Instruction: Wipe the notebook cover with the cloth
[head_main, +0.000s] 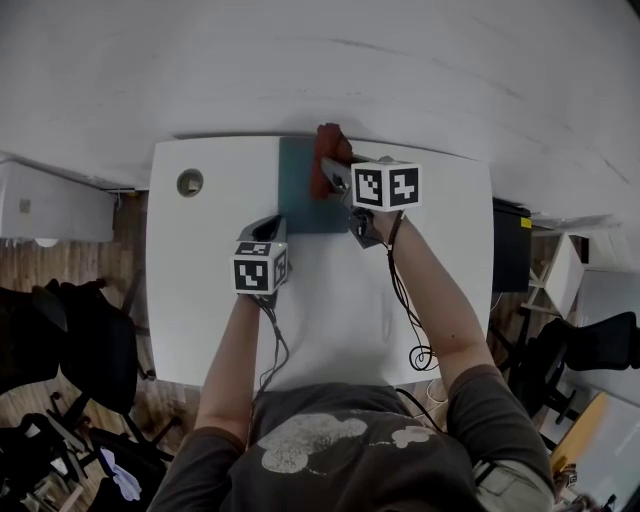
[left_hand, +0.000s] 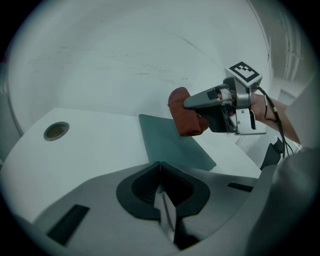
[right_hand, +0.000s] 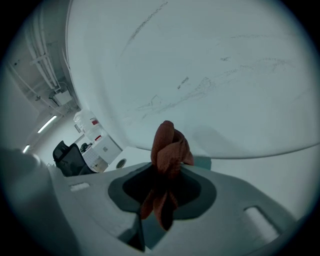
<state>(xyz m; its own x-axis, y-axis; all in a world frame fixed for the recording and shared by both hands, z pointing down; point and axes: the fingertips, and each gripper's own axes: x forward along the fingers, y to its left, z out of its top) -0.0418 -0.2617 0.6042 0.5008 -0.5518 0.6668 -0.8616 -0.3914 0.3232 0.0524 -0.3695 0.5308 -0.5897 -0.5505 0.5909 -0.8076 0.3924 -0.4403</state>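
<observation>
Head view. White table (head_main: 200, 300), with a dark teal notebook (head_main: 297, 195) flat at its 12 o'clock edge. Round grommet (head_main: 190, 182) toward 10 o'clock of the table, well apart from the notebook. Left gripper (head_main: 270, 224) at the notebook's 7 o'clock corner, tips at the cover's near edge. Right gripper (head_main: 332, 170) reaching in from 3 o'clock, clamped on a rust-red cloth (head_main: 328, 148) bunched over the notebook's 1 o'clock corner. Black cable (head_main: 405, 310) trailing beside the right forearm.

Left gripper view. Left gripper (left_hand: 160, 170) with jaws pressed together, nothing between them. Beyond, at 12 o'clock, the notebook (left_hand: 165, 142) flat on the table (left_hand: 95, 150). Cloth (left_hand: 186, 119) at 1 o'clock, over the cover's far right part, pinched in the right gripper (left_hand: 192, 104). Contact between cloth and cover: unclear. Grommet (left_hand: 56, 131) at 10 o'clock.

Right gripper view. Right gripper (right_hand: 162, 175) closed tight on the cloth (right_hand: 169, 150), folds bulging past the tips toward 12 o'clock, loose ends drooping toward 6 o'clock. Sliver of notebook (right_hand: 202, 162) at 3 o'clock of the cloth. White wall (right_hand: 200, 75) across the upper field. Black office chair (right_hand: 70, 152) at 9 o'clock.
</observation>
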